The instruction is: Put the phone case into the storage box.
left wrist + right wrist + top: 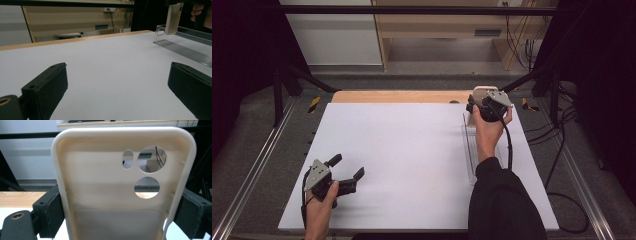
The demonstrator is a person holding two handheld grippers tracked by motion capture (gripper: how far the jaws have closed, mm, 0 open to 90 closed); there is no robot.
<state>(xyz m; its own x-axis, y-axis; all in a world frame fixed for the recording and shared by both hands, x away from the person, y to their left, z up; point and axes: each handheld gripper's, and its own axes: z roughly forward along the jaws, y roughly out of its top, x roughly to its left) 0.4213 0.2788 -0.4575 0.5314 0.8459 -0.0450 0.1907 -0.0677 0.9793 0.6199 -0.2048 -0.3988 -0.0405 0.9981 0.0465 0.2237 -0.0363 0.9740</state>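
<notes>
Phone case (pixel 120 195), cream w/ three camera cutouts, is clamped upright by its long edges between the right gripper (pixel 488 106) fingers (pixel 48 212), held at the far right of the white worktop (pixel 412 160) just over the far end of a clear acrylic rack (pixel 472 150). Left gripper (pixel 346 169) sits low over the near-left of the worktop, well apart from the case, fingers (pixel 46 87) spread wide w/ nothing between them.

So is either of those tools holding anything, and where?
The right hand-held gripper clamps a cream phone case by its two long side edges. The left hand-held gripper is open, holding nothing.
</notes>
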